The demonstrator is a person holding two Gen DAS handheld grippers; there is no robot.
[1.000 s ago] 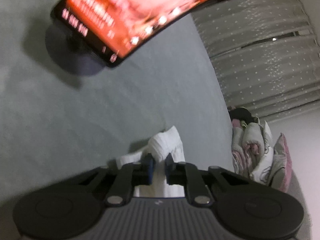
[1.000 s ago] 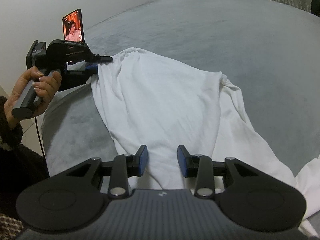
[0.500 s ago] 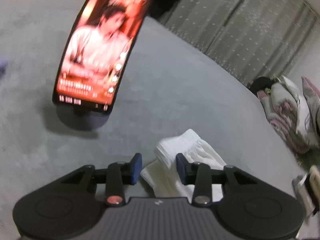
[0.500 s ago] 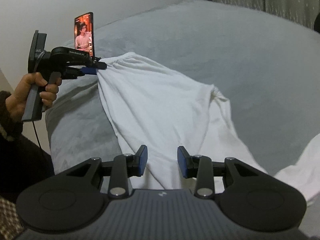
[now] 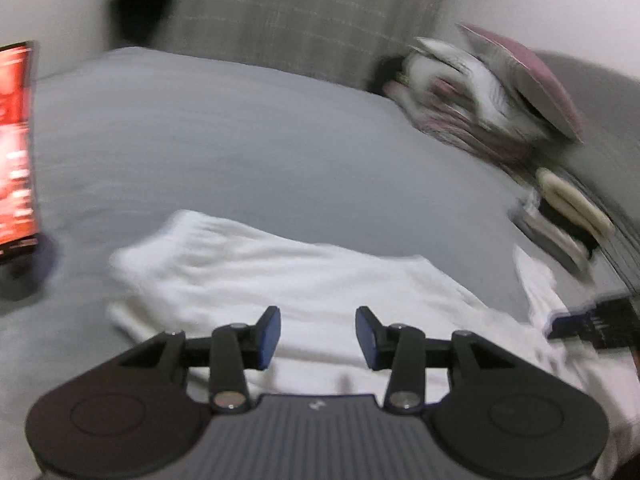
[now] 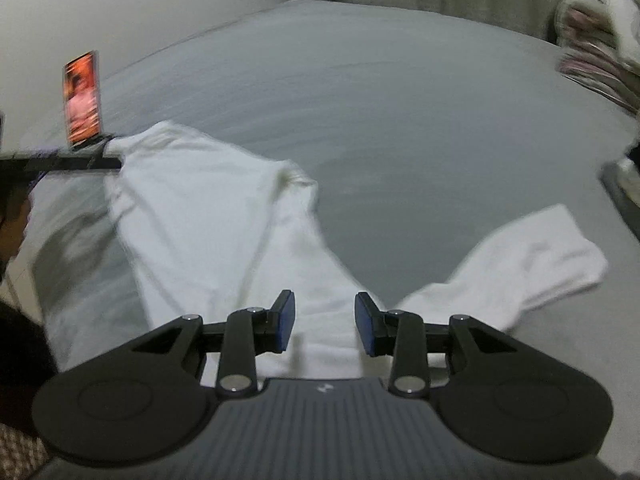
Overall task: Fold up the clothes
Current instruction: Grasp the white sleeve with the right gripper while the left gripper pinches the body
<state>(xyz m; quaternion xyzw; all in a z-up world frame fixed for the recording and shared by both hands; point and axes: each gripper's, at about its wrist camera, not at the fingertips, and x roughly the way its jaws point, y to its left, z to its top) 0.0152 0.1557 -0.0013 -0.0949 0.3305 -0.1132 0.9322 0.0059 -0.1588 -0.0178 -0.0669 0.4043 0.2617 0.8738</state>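
A white garment (image 5: 280, 272) lies spread on the grey bed (image 5: 240, 140). My left gripper (image 5: 318, 336) hovers over the cloth's near part; its jaws are opening and nothing is pinched between the blue pads. In the right wrist view the garment (image 6: 208, 208) runs from far left to below my right gripper (image 6: 325, 326), which stands open above the cloth. One sleeve (image 6: 532, 268) stretches out to the right. The left gripper (image 6: 114, 162) shows at the garment's far left corner. The right gripper's tip (image 5: 560, 322) shows at the left view's right edge.
A phone (image 6: 82, 100) with a lit screen stands upright on the bed at the far left; the left wrist view shows this phone (image 5: 16, 148) too. Folded bedding and pillows (image 5: 480, 96) are piled at the far right. A grey curtain (image 5: 320, 12) hangs behind the bed.
The left gripper let go of the garment's corner, opened and rolled upright. Both grippers drew back and rose. The sleeve on the right came into the right view.
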